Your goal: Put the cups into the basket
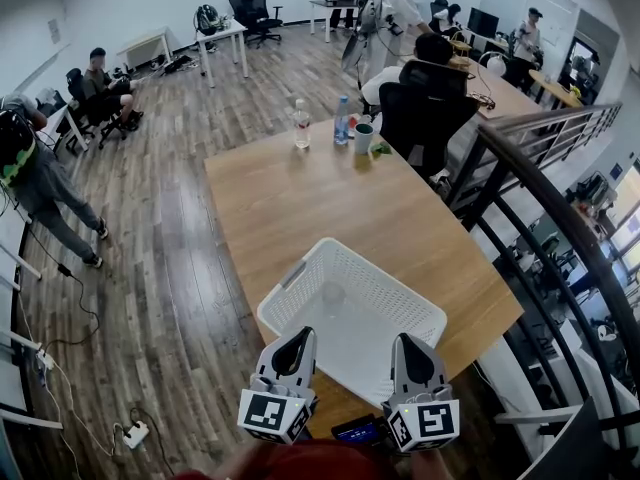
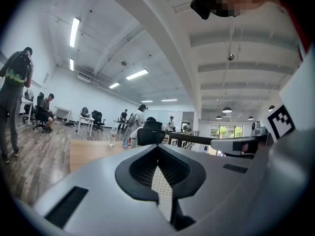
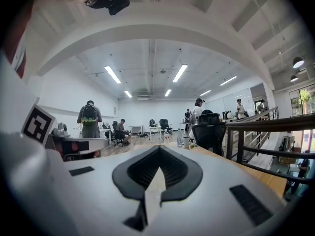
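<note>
A white perforated basket (image 1: 300,276) stands near the front edge of the wooden table (image 1: 300,198). Inside it I make out a faint clear cup (image 1: 333,297). A teal-and-white cup (image 1: 364,137) stands at the table's far end. My left gripper (image 1: 302,338) and right gripper (image 1: 405,342) are held side by side over the basket's near rim, both shut with nothing between the jaws. In the left gripper view the shut left gripper (image 2: 157,150) points along the table. The right gripper view shows the right gripper (image 3: 160,151) shut likewise.
Two water bottles (image 1: 302,125) (image 1: 342,120) stand beside the far cup. A black office chair (image 1: 425,108) is pushed against the table's far right corner. A dark stair railing (image 1: 545,218) runs along the right. Several people sit and stand around the room.
</note>
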### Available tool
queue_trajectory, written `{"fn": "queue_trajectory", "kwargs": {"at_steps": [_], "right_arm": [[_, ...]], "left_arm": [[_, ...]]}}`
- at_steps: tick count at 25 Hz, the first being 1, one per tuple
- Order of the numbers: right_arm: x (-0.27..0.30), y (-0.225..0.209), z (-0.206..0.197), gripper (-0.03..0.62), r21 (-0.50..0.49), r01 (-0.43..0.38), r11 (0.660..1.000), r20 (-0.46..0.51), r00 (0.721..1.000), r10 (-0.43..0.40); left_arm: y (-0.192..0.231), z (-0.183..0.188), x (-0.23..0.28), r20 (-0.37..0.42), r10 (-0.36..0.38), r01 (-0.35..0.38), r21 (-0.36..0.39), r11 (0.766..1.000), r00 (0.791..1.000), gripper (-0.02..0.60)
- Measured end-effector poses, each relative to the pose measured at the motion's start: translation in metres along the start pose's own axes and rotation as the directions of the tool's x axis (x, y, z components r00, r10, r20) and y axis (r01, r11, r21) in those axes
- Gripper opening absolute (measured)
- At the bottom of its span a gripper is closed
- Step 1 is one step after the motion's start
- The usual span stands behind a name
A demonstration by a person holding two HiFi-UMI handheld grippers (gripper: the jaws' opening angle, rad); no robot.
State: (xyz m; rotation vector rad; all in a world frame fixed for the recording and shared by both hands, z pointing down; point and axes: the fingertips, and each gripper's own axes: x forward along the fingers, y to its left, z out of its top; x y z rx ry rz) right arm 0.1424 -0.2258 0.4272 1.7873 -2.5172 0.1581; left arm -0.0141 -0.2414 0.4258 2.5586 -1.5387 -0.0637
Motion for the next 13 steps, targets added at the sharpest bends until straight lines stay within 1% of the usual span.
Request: {"fn": "queue_trajectory", "kwargs": {"at_steps": [7,13], "right_arm": [[0.0011,-0.0016,0.0004,0.009,0.02,0.005,1.0,0.003,1.0,-0.005],[-0.0009,-0.0067,-0.0005,0.009,0.002,0.005,1.0,-0.01,1.0,-0.005]], "left_arm": [[0.0,0.0005,0.0001,-0.006,-0.001,0.001,0.0,1.0,1.0,0.007],[-0.0061,-0.001,0.0026,-0.01,-0.008,0.008,0.001,1.0,1.0,0.006]]}}
